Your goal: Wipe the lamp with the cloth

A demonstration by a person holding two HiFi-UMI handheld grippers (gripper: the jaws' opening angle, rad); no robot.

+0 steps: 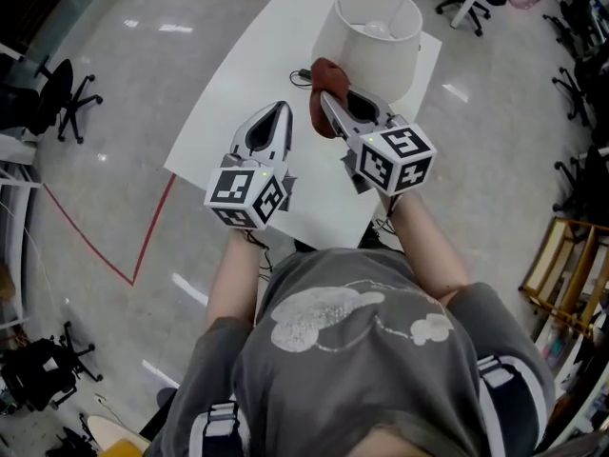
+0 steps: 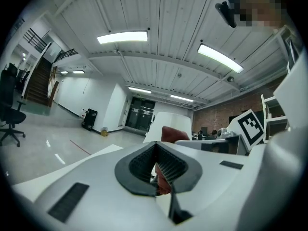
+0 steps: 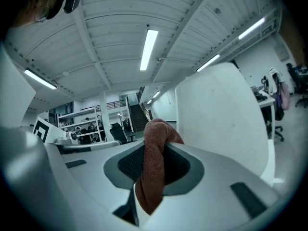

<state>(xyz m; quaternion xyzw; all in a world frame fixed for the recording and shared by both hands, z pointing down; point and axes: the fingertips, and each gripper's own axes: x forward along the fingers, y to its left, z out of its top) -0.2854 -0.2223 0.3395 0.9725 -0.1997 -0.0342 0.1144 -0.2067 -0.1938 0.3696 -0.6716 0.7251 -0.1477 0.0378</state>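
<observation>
The white surface (image 1: 228, 93) lies mostly bare on the near and left sides of the lamp (image 1: 366, 41). The lamp stands upright at the far right corner, close to the surface edge on its right. The left gripper (image 1: 283, 110) hovers to the near left of the lamp with its fingers pressed together at the tips and nothing held between them. The right gripper (image 1: 325, 101) points at the near lower part of the lamp shade, and its fingers pinch the cloth (image 1: 326, 84). The rust-red cloth hangs folded from those fingers just beside the shade; contact with the shade cannot be confirmed. A small dark cable end (image 1: 303, 73) lies on the surface just left of the lamp base.

Progress, as judged: the cloth is gripped and presented, and the wiping strokes over the shade are all left to do. There is ample room for strokes on the near and left sides of the lamp. Limit sideways push toward the right, where the close edge gives the lamp little margin.
</observation>
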